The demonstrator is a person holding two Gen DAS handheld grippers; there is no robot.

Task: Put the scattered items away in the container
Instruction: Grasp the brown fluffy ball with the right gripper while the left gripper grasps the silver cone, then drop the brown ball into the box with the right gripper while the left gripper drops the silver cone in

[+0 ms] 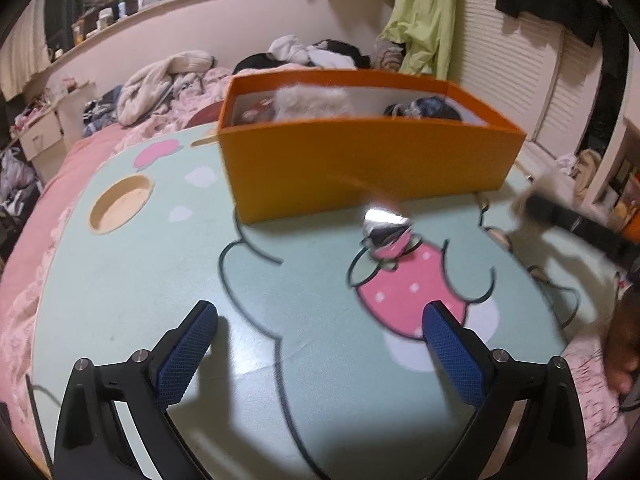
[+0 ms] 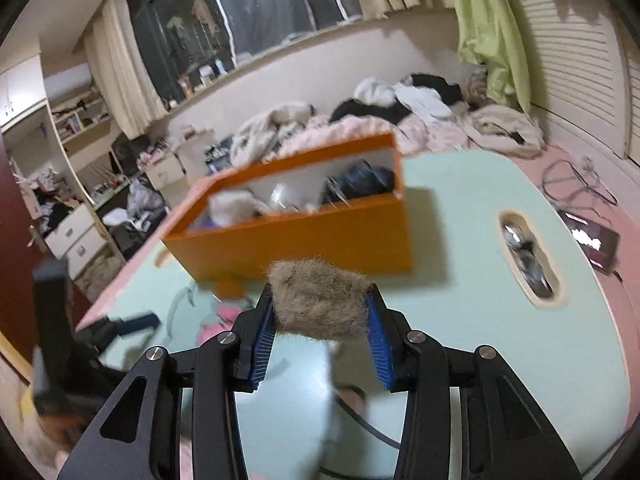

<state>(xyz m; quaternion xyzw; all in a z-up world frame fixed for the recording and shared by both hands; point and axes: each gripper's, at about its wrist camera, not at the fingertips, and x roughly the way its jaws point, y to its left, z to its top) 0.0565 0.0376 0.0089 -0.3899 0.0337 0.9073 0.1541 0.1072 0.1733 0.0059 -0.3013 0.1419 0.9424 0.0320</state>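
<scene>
Here right gripper [image 2: 320,312] clamps furry item [image 2: 318,304].

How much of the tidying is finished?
Some is done: the orange box already holds fluffy and dark things. Right now the right tool grips a brown fuzzy piece, not yet in the box. The left tool is open and empty. A small blurry item waits on the table.
</scene>
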